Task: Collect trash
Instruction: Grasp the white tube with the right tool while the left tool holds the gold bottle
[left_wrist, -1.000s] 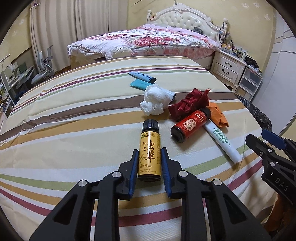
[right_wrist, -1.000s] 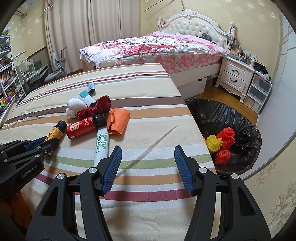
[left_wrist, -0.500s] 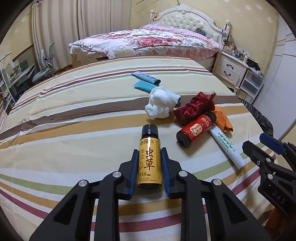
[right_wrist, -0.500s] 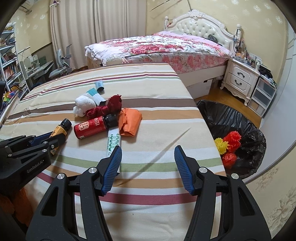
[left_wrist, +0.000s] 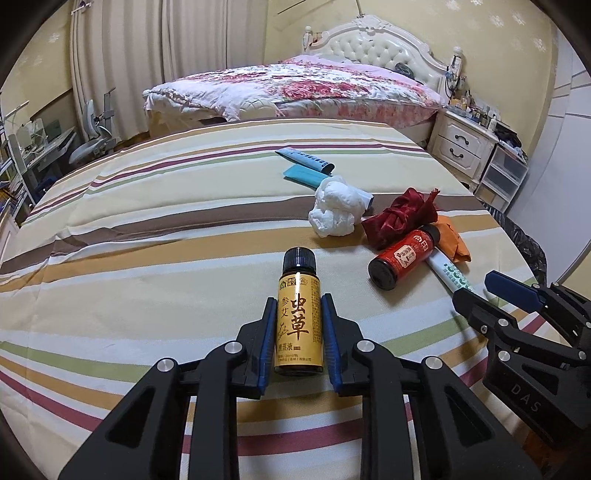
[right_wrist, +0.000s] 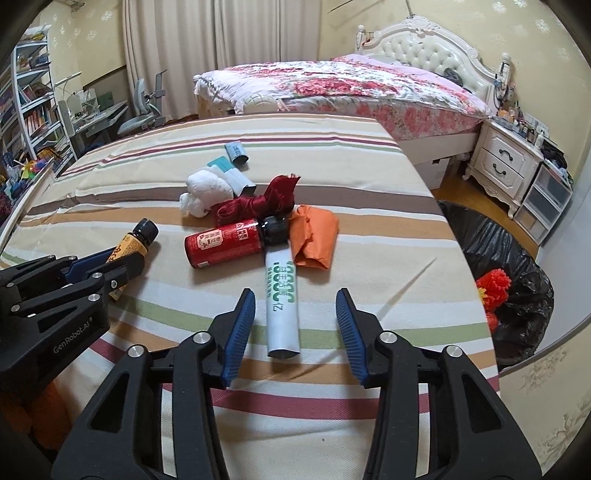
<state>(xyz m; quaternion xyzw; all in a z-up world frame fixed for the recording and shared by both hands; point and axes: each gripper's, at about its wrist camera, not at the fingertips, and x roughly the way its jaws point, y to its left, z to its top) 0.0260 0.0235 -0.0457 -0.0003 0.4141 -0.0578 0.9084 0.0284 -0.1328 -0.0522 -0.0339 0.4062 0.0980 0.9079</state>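
1. My left gripper (right_wrist: 122, 267) covers the lower half of the yellow bottle (right_wrist: 138, 240) in the right view.
2. The black cap (right_wrist: 274, 228) of the red bottle (right_wrist: 225, 242) hides the white tube's (right_wrist: 281, 299) top end.
3. The trash bag (right_wrist: 506, 266) beside the table's right edge is cut off by the picture edge.
4. The tube's small print is unreadable.

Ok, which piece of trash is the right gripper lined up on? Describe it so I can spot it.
On the striped bedspread, find the trash pile near the edge by the black bin bag. The white tube with green lettering sticks out of it, between the closing jaws of the right gripper, not yet pinched. It is the pile's only long white item; the red bottle beside it is stubby.
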